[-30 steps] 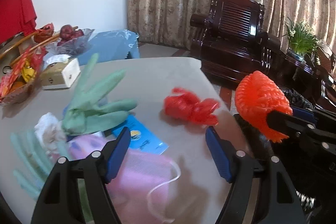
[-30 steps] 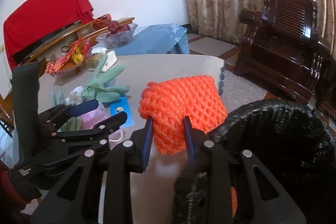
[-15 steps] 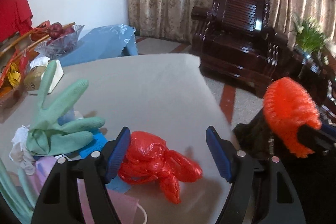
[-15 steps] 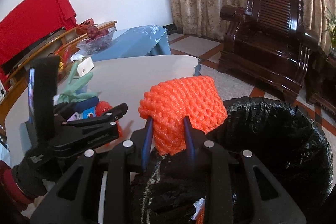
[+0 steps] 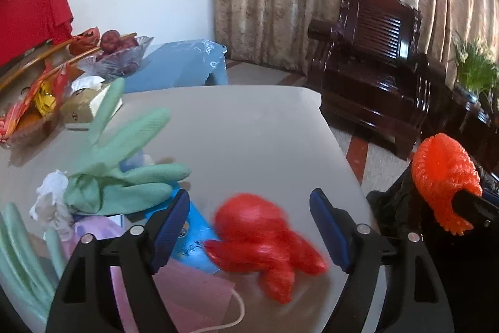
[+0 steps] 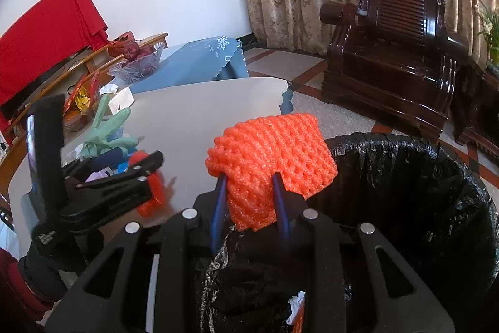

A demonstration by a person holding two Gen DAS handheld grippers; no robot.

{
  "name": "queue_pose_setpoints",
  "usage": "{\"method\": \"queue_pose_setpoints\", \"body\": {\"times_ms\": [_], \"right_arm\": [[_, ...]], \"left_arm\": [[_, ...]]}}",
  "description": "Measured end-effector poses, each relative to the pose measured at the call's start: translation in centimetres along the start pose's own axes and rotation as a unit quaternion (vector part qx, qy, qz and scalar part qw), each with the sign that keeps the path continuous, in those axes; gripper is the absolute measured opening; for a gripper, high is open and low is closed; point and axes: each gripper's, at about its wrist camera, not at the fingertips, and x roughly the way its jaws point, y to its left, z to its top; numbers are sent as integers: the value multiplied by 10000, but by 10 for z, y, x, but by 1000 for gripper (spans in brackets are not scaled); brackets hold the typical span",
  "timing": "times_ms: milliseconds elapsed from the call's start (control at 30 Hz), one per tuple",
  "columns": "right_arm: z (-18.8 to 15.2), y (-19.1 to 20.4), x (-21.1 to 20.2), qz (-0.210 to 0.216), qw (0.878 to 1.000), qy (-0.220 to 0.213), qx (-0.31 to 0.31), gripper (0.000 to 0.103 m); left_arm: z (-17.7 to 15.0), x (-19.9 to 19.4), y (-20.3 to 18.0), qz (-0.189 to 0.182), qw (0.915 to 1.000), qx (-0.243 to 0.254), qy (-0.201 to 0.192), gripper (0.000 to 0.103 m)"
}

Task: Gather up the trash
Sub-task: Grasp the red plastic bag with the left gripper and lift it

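The left gripper (image 5: 249, 227) has just been opening; its jaws stand wide, straddling the red plastic bag (image 5: 262, 239) on the table (image 5: 249, 127), no pad touching. The right gripper (image 6: 249, 186) clamps orange foam netting (image 6: 271, 158) over the black-lined bin (image 6: 436, 208).

Two black tongs (image 5: 249, 227) with blue ribbed pads (image 5: 327, 227), silver screws; black glove (image 6: 46, 267), red sleeve (image 6: 18, 292).

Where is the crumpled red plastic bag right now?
In the left wrist view, the red plastic bag lies on the grey table between the open left gripper's fingers, beside a blue packet.
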Motion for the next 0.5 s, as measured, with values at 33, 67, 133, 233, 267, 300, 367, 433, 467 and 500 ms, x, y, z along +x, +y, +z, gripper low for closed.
{"method": "queue_pose_setpoints", "body": {"times_ms": [33, 67, 133, 233, 267, 300, 367, 433, 467, 500], "right_arm": [[0, 0, 0, 3, 10000, -5, 2, 28], [0, 0, 0, 8, 10000, -13, 11, 28], [0, -1, 0, 22, 10000, -13, 34, 28], [1, -2, 0, 25, 10000, -11, 40, 28], [1, -2, 0, 29, 10000, -9, 48, 28], [0, -2, -1, 25, 10000, -16, 59, 28], [-1, -2, -2, 17, 10000, -20, 77, 28], [-1, -3, -3, 15, 10000, -20, 90, 28], [-1, -2, -3, 7, 10000, -21, 86, 28], [-1, -2, -4, 2, 10000, -20, 78, 28]], "left_arm": [[-1, 2, 1, -14, 10000, 9, 36, 79], [-2, 6, 1, -33, 9999, 33, 115, 79], [-5, 15, 0, -15, 9996, 70, 264, 80], [-4, 27, -3, -219, 9985, 79, 485, 78], [-4, 28, -5, -236, 9984, 79, 517, 77], [-3, 31, -6, -264, 9979, 83, 580, 74], [-2, 36, -10, -421, 9964, 71, 733, 58], [-3, 43, -13, -464, 9948, 90, 897, 45], [-4, 43, -15, -485, 9948, 90, 889, 44], [-5, 42, -15, -509, 9947, 93, 888, 42]]}}
